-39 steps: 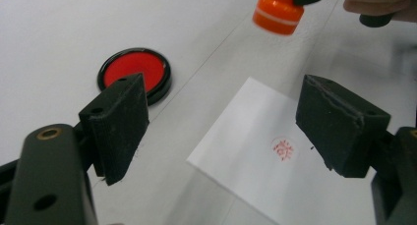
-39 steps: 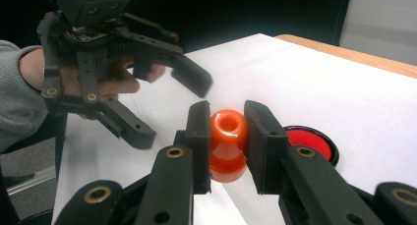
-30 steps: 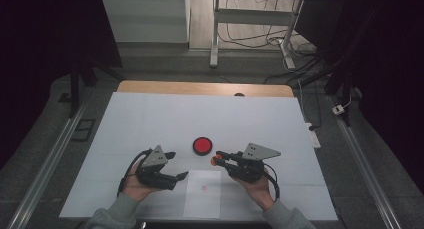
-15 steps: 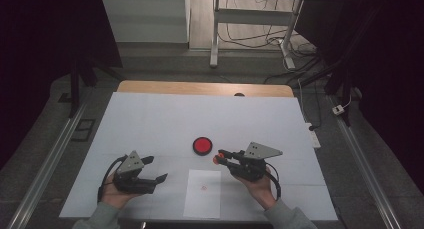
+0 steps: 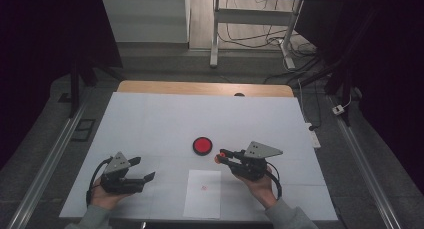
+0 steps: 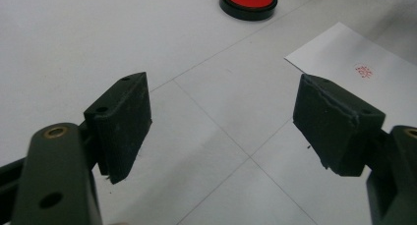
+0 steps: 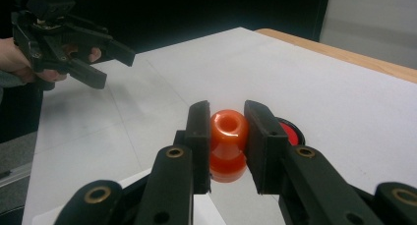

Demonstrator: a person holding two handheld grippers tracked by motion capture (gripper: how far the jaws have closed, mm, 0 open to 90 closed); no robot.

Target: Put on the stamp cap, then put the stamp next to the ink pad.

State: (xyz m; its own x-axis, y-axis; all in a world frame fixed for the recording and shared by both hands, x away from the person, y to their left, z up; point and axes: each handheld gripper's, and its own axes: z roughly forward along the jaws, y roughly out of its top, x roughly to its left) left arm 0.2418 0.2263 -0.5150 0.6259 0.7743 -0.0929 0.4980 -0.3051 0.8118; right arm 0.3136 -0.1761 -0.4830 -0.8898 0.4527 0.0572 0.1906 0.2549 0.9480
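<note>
A white sheet of paper (image 5: 202, 193) with a small red stamped mark lies near the table's front edge; it also appears in the left gripper view (image 6: 334, 53). A round red ink pad (image 5: 202, 145) in a black case sits just beyond it. My right gripper (image 5: 220, 156) hovers right of the pad, shut on an orange-red stamp (image 7: 227, 136) with a rounded knob. The pad (image 7: 294, 132) peeks out behind its right jaw. My left gripper (image 5: 144, 168) rests low at the front left, open, with bare table between its jaws (image 6: 221, 117). The ink pad (image 6: 248, 0) lies far ahead of it.
The white table top (image 5: 200, 119) has a wooden strip (image 5: 205, 88) along its far edge. Metal rails run on the floor at both sides. A desk frame and cables stand beyond the table. The left gripper (image 7: 105, 63) shows far off in the right gripper view.
My left gripper has drawn away to the left, off from the paper toward the front left of the table. The right gripper has held its place with the stamp.
</note>
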